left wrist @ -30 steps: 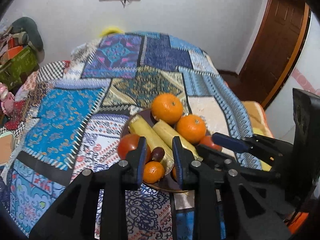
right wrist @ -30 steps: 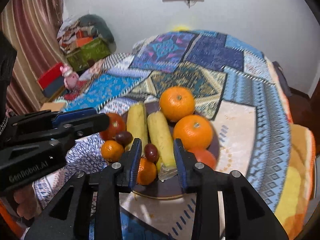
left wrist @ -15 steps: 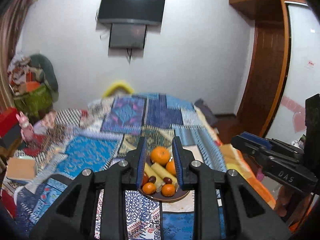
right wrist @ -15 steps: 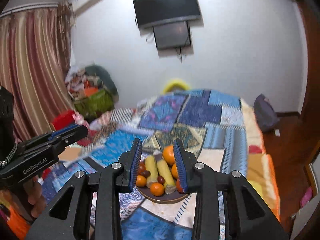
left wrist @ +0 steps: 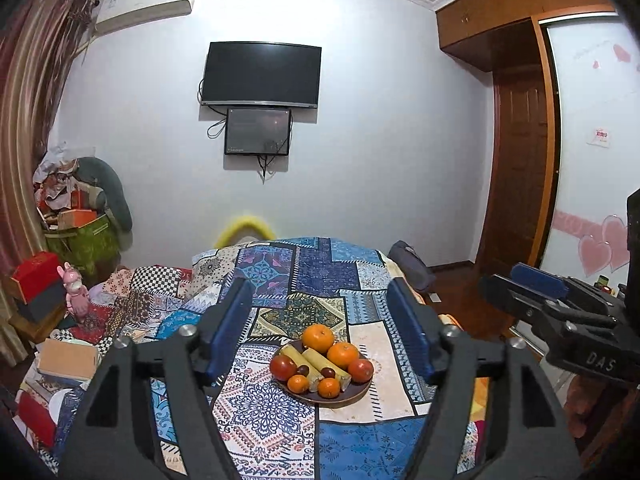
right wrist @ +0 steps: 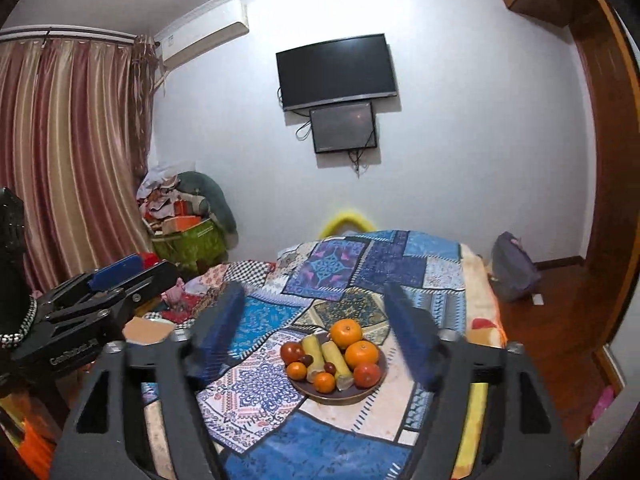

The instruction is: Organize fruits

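A dark round plate (left wrist: 352, 396) (right wrist: 372, 386) sits on a patchwork cloth and holds oranges (left wrist: 318, 338) (right wrist: 346, 332), two red tomatoes (left wrist: 283, 366) (right wrist: 292, 352), two yellow corn pieces (left wrist: 320, 362) (right wrist: 335, 356), small tangerines (left wrist: 298, 384) and dark grapes (left wrist: 328, 372). My left gripper (left wrist: 322, 336) is open and empty, held well back from the plate. My right gripper (right wrist: 320, 334) is open and empty, also well back. Each gripper shows at the edge of the other's view (left wrist: 536, 296) (right wrist: 116, 284).
The patchwork cloth (left wrist: 304, 276) covers a bed or table. A TV (left wrist: 261, 75) hangs on the far wall. Clutter and a green bag (left wrist: 80, 240) stand at left with boxes (left wrist: 36, 276). A wooden door (left wrist: 520, 168) and a grey bag (right wrist: 514, 266) are at right.
Both grippers have pulled far back from the plate and lifted their view, then opened wide. The fruit on the plate has not moved.
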Demonstrator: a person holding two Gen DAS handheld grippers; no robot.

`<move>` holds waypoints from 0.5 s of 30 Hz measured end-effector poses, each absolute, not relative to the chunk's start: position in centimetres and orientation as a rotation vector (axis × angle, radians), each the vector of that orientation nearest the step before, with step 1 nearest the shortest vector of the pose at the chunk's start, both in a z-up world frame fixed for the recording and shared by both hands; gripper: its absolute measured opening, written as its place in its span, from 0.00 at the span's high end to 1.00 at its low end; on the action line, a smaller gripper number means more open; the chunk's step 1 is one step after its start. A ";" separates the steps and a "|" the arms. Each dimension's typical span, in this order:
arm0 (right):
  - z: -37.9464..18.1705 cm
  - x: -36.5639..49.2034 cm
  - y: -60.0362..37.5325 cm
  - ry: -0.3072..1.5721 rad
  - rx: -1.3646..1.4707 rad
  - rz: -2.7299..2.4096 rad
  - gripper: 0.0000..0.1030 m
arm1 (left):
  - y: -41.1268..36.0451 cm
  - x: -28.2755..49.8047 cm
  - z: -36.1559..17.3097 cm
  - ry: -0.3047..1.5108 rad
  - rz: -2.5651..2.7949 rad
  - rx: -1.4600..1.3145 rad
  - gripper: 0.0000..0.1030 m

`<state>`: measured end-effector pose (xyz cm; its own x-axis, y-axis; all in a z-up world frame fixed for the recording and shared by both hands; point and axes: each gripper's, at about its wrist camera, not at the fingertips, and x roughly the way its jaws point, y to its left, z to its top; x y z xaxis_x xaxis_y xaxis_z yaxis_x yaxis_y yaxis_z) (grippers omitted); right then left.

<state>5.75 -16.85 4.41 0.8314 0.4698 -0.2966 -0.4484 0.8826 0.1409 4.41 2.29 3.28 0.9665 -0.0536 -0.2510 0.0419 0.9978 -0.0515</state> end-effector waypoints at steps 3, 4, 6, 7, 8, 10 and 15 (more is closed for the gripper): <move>4.6 5.2 -17.0 0.317 0.057 0.463 0.16 | 2.3 3.8 3.3 0.249 -0.037 -0.034 0.11; 4.6 5.1 -17.0 0.314 0.054 0.458 0.14 | 2.3 3.6 3.3 0.245 -0.032 -0.033 0.07; 4.6 4.9 -17.1 0.310 0.050 0.445 0.06 | 2.5 3.2 3.3 0.237 -0.030 -0.037 0.03; 4.6 4.8 -17.1 0.307 0.050 0.438 0.03 | 2.5 3.1 3.4 0.237 -0.032 -0.038 0.02; 4.6 4.6 -17.1 0.302 0.050 0.430 0.00 | 2.5 3.0 3.4 0.237 -0.032 -0.040 0.01; 4.6 4.3 -17.2 0.298 0.045 0.422 0.00 | 2.5 2.9 3.4 0.237 -0.030 -0.041 0.01; 4.4 4.1 -16.9 0.298 0.032 0.415 0.00 | 2.2 2.6 3.2 0.231 -0.023 -0.026 0.00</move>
